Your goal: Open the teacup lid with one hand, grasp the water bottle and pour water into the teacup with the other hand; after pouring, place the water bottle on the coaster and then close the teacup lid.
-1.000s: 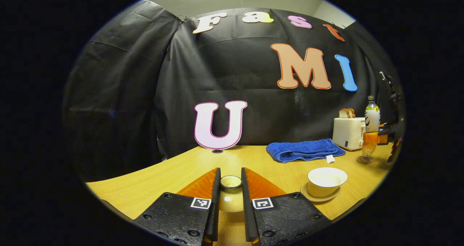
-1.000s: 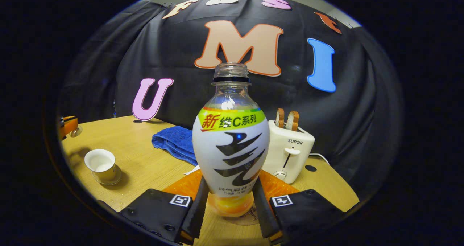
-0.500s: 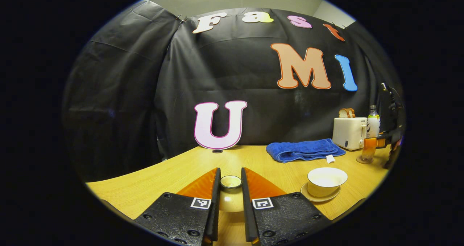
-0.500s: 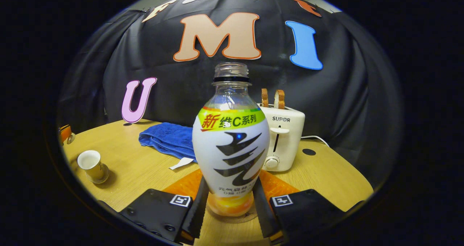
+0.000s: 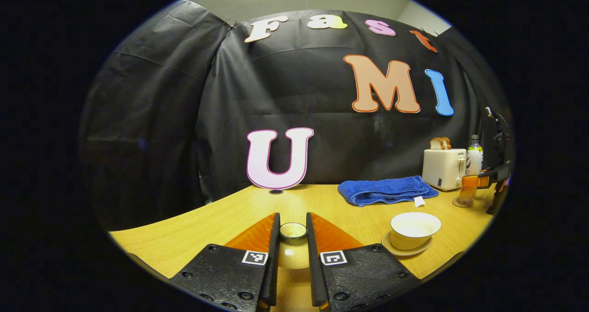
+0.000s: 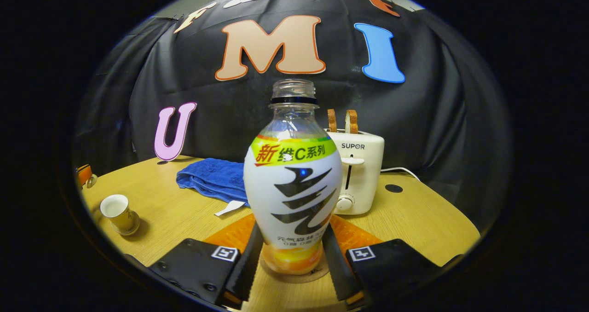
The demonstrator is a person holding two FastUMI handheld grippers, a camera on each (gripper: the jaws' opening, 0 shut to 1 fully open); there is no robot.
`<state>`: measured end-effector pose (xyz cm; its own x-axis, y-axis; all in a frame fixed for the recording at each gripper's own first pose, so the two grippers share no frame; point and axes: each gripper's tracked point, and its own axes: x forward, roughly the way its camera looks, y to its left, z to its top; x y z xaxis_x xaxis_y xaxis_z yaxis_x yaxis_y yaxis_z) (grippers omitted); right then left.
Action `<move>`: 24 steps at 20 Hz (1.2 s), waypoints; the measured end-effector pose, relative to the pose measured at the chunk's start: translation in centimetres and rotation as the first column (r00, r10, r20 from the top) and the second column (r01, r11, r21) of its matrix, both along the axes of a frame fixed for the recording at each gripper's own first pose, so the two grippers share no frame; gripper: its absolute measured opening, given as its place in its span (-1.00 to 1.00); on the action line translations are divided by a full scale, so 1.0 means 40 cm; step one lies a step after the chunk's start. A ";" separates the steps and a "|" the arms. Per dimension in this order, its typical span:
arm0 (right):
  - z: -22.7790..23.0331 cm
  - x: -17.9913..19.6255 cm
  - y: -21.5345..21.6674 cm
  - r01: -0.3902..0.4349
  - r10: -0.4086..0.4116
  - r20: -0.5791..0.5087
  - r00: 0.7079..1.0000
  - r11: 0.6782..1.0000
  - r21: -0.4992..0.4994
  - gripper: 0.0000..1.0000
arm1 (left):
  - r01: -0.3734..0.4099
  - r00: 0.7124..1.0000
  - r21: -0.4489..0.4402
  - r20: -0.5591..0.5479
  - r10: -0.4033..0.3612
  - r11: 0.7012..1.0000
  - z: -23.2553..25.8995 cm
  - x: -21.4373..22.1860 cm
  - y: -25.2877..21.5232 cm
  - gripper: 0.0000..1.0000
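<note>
My left gripper [image 5: 293, 238] is shut on the cream teacup lid [image 5: 293, 256], holding it by the sides over the table's near edge. The open white teacup [image 5: 415, 229] stands on its saucer to the right, also seen small at the left as teacup [image 6: 117, 207]. My right gripper [image 6: 293, 252] is shut low on the water bottle [image 6: 293, 183], which is upright and uncapped. The bottle's base rests on the round coaster [image 6: 318, 273]. From afar, the bottle [image 5: 474, 157] stands over the coaster [image 5: 461, 204] by the toaster.
A folded blue towel [image 5: 386, 190] lies at the back of the wooden table [image 5: 207, 220]. A white toaster [image 6: 363, 164] holding bread slices stands right behind the bottle. A small white paper tag [image 6: 229, 207] lies by the towel. A dark hole [image 6: 394, 188] is in the tabletop.
The right gripper has carried the bottle back and down onto the coaster by the toaster, and its fingers have spread slightly. The left gripper and lid have stayed still.
</note>
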<state>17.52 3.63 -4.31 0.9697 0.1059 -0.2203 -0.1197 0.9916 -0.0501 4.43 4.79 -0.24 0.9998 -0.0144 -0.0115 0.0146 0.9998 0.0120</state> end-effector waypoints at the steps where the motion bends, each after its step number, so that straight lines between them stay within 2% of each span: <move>1: -0.001 -0.003 0.000 -0.002 0.002 0.000 1.000 1.000 -0.005 0.49 | 0.000 1.000 0.000 0.000 0.000 1.000 -0.001 0.000 0.000 -0.47; 4: -0.005 -0.008 0.005 -0.008 0.008 0.002 1.000 1.000 -0.016 0.55 | 0.000 1.000 0.000 0.000 0.000 1.000 -0.001 0.000 0.001 -0.47; 6: -0.004 -0.012 0.007 -0.013 0.013 0.002 1.000 1.000 -0.013 0.80 | 0.000 1.000 0.000 0.000 0.000 1.000 -0.002 -0.001 0.000 -0.47; 7: -0.004 -0.015 0.009 -0.016 0.016 0.002 1.000 1.000 -0.010 0.84 | 0.000 1.000 0.000 0.000 0.000 1.000 -0.001 -0.001 0.000 -0.47; 8: -0.006 -0.017 0.007 -0.016 0.016 0.001 1.000 1.000 -0.009 0.72 | 0.000 1.000 0.000 0.000 0.000 1.000 -0.001 0.001 0.001 -0.47; 11: -0.011 -0.038 -0.001 -0.022 0.022 0.001 1.000 1.000 -0.005 0.75 | 0.000 1.000 0.000 0.000 0.000 1.000 -0.001 -0.002 -0.001 -0.48; 12: -0.011 -0.044 0.000 -0.024 0.024 0.002 1.000 1.000 -0.001 0.83 | 0.001 1.000 0.000 0.000 -0.001 1.000 -0.001 -0.001 -0.001 -0.47; 16: 0.006 -0.105 -0.019 -0.010 0.009 0.037 0.999 1.000 0.026 0.70 | 0.025 1.000 -0.004 -0.001 -0.025 1.000 -0.001 0.001 -0.014 -0.48; 17: 0.005 -0.126 -0.021 -0.013 0.012 0.031 0.999 0.999 0.038 0.96 | 0.037 0.999 -0.005 0.001 -0.037 0.999 -0.002 0.002 -0.022 -0.47; 19: 0.014 -0.155 -0.032 -0.007 0.005 0.049 0.999 0.999 0.048 0.89 | 0.047 0.999 -0.004 0.000 -0.047 0.999 -0.002 0.008 -0.028 -0.47; 20: 0.021 -0.169 -0.038 -0.005 0.002 0.064 0.998 0.999 0.049 0.97 | 0.062 0.998 -0.006 -0.003 -0.062 0.998 -0.005 0.011 -0.040 -0.47; 21: 0.029 -0.185 -0.046 0.003 -0.007 0.080 0.997 0.999 0.051 0.82 | 0.088 0.996 -0.007 -0.003 -0.088 0.996 -0.002 0.015 -0.059 -0.46; 22: 0.038 -0.199 -0.050 0.010 -0.015 0.102 0.995 0.998 0.056 0.89 | 0.109 0.994 -0.008 -0.001 -0.109 0.994 -0.003 0.022 -0.077 -0.47; 24: 0.062 -0.226 -0.065 0.031 -0.040 0.158 0.987 0.998 0.063 0.83 | 0.152 0.988 -0.012 -0.001 -0.152 0.988 -0.004 0.029 -0.108 -0.46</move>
